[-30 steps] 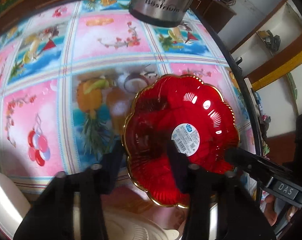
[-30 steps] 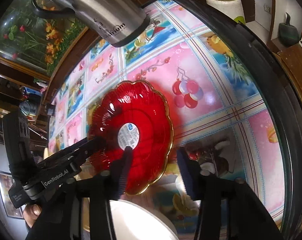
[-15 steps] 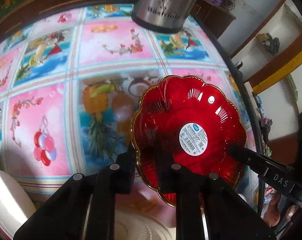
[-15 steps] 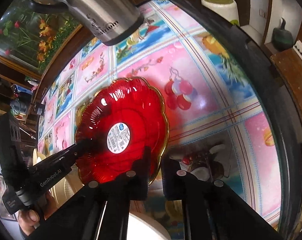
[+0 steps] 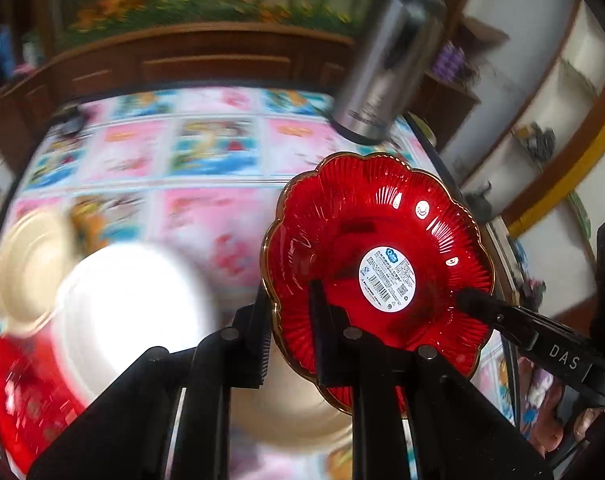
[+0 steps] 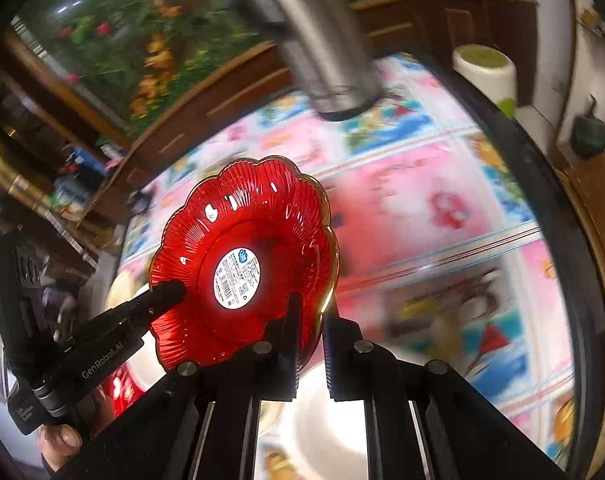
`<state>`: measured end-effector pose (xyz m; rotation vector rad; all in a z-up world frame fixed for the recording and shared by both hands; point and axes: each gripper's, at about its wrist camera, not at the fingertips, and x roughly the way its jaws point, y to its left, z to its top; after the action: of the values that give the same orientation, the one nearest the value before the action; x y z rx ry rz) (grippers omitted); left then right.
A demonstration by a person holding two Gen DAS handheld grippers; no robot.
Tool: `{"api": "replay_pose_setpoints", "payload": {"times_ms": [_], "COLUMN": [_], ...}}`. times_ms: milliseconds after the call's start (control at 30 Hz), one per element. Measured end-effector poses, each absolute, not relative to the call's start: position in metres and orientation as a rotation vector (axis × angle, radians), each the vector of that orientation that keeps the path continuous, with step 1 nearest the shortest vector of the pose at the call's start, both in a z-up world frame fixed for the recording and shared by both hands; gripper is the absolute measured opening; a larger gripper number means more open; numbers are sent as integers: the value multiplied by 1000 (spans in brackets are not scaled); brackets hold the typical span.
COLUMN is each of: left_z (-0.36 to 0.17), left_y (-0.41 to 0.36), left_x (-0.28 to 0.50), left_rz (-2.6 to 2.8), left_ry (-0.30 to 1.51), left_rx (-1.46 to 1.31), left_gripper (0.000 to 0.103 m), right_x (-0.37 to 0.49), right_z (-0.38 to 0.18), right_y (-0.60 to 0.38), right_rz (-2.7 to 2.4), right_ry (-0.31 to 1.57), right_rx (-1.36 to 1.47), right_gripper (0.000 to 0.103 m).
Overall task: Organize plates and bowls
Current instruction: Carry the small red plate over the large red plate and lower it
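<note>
Red plate is off the worktop, tilted, sticker facing both cameras. Left hand-held gripper is clamped on its rim at 7 o'clock; right hand-held gripper is clamped on the rim at 5 o'clock in its own view. Background is smeared, so the plate looks mid-carry.

Judgement: keep both grips level and equal; the scalloped glass rim could slip or twist. The white bowl and cream plate sit at 8–9 o'clock, likely the stack target. The steel flask stands at 12 o'clock, near the plate's far edge, so steer clear. Open worktop lies at 10–11 o'clock.
</note>
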<state>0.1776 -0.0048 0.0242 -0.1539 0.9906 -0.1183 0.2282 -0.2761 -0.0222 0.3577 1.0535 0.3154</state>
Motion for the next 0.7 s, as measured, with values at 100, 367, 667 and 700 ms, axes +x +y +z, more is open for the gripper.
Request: {"api": "replay_pose_setpoints", "payload": {"times_ms": [100, 367, 667, 700], "left_z": [33, 37, -11, -17], "left_y": [32, 142, 237, 242], "left_x": [138, 41, 0, 0], "left_rz": [-36, 166, 353, 363], "left_ry": [934, 843, 885, 895], "left_rx": [-172, -266, -378, -384], "left_gripper": [15, 15, 15, 15], "right_x": [201, 132, 87, 86], "right_z": [-11, 3, -33, -40], "right_y": [-231, -101, 28, 38], "right_rz": [389, 586, 719, 722], "right_ry": [1036, 1016, 1086, 1098], "right_rx": [314, 184, 42, 29], "right_gripper": [9, 9, 10, 10]}}
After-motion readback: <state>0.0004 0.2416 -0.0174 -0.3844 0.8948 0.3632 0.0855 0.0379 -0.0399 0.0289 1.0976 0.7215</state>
